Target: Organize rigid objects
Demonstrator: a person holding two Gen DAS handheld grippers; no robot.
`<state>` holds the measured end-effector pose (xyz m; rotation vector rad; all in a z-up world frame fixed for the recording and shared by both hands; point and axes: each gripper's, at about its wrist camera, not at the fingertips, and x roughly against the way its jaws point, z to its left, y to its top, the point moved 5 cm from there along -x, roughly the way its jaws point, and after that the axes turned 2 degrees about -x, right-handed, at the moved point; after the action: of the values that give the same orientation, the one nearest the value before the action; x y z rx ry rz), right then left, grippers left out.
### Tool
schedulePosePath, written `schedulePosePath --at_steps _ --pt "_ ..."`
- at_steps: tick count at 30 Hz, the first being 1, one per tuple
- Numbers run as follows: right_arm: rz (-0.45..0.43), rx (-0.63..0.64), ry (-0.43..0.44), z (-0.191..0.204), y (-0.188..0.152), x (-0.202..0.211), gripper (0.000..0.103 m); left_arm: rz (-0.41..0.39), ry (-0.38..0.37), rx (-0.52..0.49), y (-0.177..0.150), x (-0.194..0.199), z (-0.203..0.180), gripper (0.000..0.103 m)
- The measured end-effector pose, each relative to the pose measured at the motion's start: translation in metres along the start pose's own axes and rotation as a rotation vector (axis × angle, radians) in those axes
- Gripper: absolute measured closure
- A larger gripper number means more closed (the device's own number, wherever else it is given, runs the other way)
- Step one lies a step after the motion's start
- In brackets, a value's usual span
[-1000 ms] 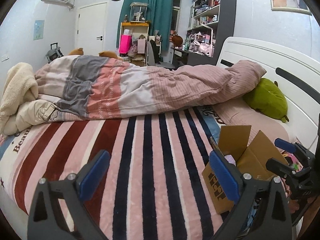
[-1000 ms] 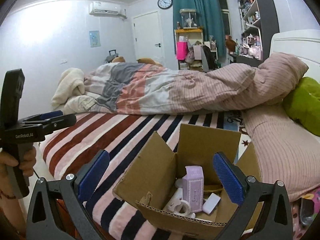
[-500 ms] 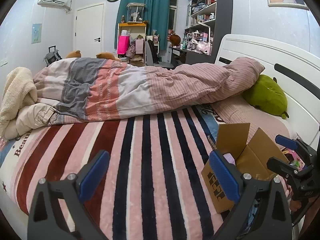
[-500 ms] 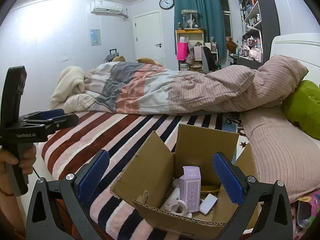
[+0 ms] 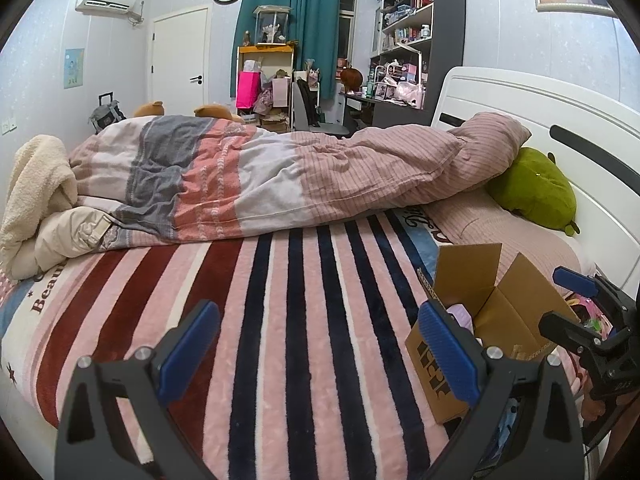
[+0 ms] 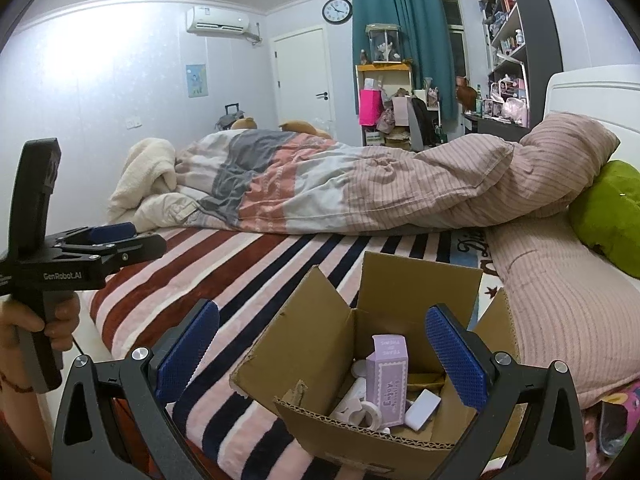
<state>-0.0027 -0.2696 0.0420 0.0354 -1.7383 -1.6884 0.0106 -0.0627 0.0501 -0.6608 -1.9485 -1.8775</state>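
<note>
Open brown cardboard box (image 6: 360, 364) on striped bed: lilac carton (image 6: 390, 376) upright inside. Right gripper (image 6: 320, 356) above box, left gripper (image 5: 316, 348) beside; both spread, empty. Stage ambiguous.

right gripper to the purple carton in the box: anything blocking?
Nothing visible blocks it. The right gripper is open above the cardboard box, whose flaps are folded back. The purple carton stands upright, top exposed, with a tape roll beside it.

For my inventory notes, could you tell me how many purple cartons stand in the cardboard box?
1: the purple carton stands upright mid-box in the cardboard box, beside white items. Others may be hidden below.
</note>
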Motion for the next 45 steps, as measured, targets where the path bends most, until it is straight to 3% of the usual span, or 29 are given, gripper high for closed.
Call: schedulePosePath --at_steps 45 --pt "0.008 -0.016 0.011 0.000 -0.010 -0.005 0.000 0.000 0.010 0.000 -0.003 0.003 0.003 0.004"
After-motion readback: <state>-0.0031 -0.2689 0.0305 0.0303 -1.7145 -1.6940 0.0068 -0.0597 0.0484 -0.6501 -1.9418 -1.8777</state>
